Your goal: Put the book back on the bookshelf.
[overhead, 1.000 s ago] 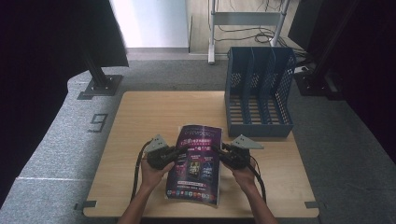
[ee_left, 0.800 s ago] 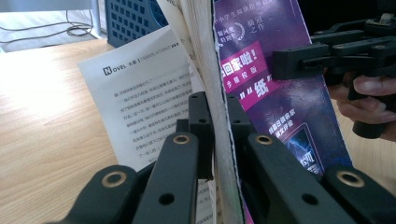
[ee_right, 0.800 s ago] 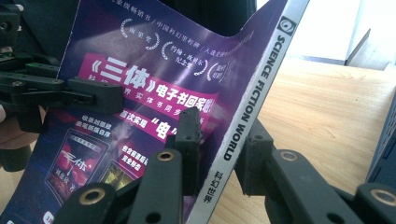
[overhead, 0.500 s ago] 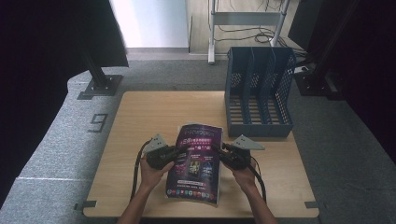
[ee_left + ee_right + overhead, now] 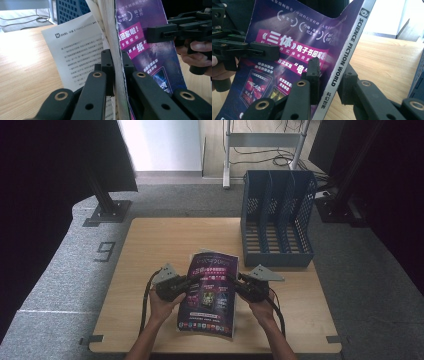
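Seen from the high view, a purple magazine (image 5: 209, 292) is held above the worktop (image 5: 160, 245) between both tongs. Its page edge is clamped by the left tongs (image 5: 115, 75). Its spine is gripped by the right tongs (image 5: 329, 75).

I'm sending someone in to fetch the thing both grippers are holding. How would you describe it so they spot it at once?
On the wooden table, in front of the blue file rack, a purple magazine is gripped at its side edges by the left gripper and the right gripper. It is the sole printed item there, its white spine reading "Science Fiction World".
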A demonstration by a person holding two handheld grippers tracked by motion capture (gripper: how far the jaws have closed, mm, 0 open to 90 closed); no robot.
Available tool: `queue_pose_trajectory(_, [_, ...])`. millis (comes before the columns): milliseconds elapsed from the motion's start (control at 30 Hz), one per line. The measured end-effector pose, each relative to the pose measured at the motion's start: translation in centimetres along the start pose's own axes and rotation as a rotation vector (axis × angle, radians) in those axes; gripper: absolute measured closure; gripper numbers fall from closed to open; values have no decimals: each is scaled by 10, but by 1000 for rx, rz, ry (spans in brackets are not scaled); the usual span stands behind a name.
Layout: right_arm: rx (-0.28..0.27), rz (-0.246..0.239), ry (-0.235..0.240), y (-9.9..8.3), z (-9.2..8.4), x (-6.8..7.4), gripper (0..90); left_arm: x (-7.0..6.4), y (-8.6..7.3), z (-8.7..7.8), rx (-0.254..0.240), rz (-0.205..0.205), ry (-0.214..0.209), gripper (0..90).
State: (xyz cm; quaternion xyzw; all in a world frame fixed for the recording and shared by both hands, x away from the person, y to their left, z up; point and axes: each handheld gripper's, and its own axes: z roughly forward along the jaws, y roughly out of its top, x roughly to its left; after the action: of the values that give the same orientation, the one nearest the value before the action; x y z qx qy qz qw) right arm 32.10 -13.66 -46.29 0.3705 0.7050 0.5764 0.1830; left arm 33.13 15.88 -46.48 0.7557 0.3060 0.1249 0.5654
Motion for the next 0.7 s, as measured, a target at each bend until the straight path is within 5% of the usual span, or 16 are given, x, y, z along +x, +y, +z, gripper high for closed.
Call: queue_pose_trajectory(700, [-22, -27, 1, 5, -6, 7, 737, -3, 3, -4, -20, 9, 14, 862])
